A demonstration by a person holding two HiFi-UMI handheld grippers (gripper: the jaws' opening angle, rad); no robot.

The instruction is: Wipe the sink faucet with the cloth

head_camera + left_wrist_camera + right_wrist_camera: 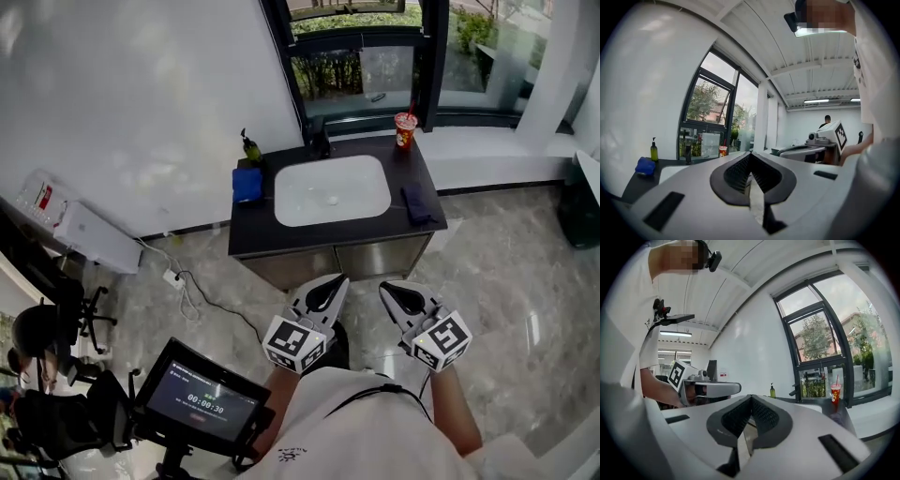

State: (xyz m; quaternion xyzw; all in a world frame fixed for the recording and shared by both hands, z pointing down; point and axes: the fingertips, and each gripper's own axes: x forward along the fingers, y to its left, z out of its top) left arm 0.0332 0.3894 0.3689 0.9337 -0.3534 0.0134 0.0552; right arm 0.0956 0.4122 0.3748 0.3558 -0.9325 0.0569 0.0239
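A dark counter (253, 234) with a white sink (333, 190) stands against the window wall, some way ahead of me. The black faucet (319, 141) rises behind the basin. A blue cloth (247, 185) lies left of the basin, a dark cloth (417, 203) right of it. Both grippers are held level in front of my body, short of the cabinet front. My left gripper (334, 281) and right gripper (391, 288) are shut and hold nothing. The left gripper view shows its shut tips (749, 155), the blue cloth (645, 166) and the faucet (687, 152). The right gripper view shows its shut tips (750, 397) and the faucet (794, 391).
A green soap bottle (250, 147) and a red cup with a straw (405, 129) stand at the counter's back corners. A screen on a stand (197, 394) is at my left, with a power strip and cable (178, 279), a white unit (94, 234) and office chairs (56, 314) beyond.
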